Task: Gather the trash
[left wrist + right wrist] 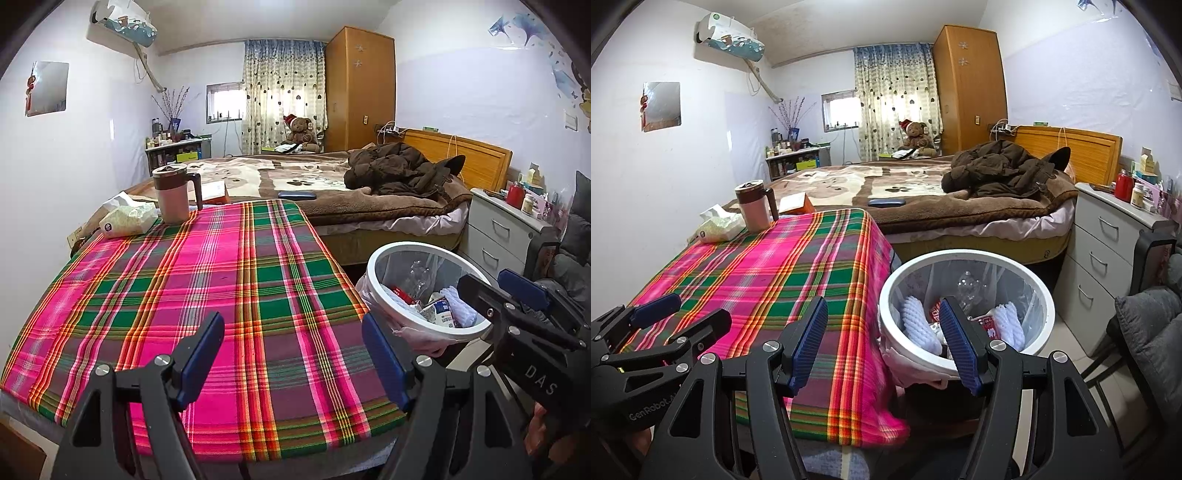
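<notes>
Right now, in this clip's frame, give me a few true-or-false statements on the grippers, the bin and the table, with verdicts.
1. Both the left gripper and the right gripper are open and hold nothing. True.
2. The white trash bin is empty. False: it holds white foam netting, a clear bottle and printed wrappers.
3. The mug stands upright at the far end of the plaid tablecloth. True.
4. The tissue pack lies inside the bin. False: it lies on the table beside the mug.
5. A teddy bear lies on the tablecloth. False: it sits by the curtain, beyond the bed.
</notes>
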`<state>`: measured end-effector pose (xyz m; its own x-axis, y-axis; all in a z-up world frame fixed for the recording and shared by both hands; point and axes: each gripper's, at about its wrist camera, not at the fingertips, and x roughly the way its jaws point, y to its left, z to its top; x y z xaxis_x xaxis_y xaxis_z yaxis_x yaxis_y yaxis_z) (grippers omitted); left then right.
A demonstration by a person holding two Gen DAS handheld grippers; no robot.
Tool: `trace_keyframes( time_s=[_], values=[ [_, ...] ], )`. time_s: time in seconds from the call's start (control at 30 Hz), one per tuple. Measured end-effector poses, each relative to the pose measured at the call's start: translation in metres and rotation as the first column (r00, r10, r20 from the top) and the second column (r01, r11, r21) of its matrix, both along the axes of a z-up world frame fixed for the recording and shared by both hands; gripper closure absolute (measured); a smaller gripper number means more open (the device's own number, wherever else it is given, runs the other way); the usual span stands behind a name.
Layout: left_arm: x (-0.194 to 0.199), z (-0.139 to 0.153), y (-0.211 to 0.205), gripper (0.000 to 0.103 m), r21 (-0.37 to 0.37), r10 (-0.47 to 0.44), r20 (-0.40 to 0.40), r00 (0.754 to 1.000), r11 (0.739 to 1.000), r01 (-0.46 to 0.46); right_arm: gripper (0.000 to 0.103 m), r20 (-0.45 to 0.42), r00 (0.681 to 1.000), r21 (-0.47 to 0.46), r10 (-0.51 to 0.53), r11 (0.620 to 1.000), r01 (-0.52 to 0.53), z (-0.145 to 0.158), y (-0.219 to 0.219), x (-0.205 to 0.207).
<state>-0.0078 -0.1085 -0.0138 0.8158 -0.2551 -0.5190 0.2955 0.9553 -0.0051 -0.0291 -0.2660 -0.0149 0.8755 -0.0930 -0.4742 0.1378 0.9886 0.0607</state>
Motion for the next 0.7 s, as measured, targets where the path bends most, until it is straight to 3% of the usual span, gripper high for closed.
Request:
trace_keyframes(
  time_s=[0.7],
  values=[
    [0.0011,0.0002,0.0028,0.025,-0.004,0.001,-0.007,1.0,1.0,-0.001,0.039,-0.001,1.0,-0.005,0.001,1.0,-0.001,0.0041,0.0002,0.0003]
  ],
)
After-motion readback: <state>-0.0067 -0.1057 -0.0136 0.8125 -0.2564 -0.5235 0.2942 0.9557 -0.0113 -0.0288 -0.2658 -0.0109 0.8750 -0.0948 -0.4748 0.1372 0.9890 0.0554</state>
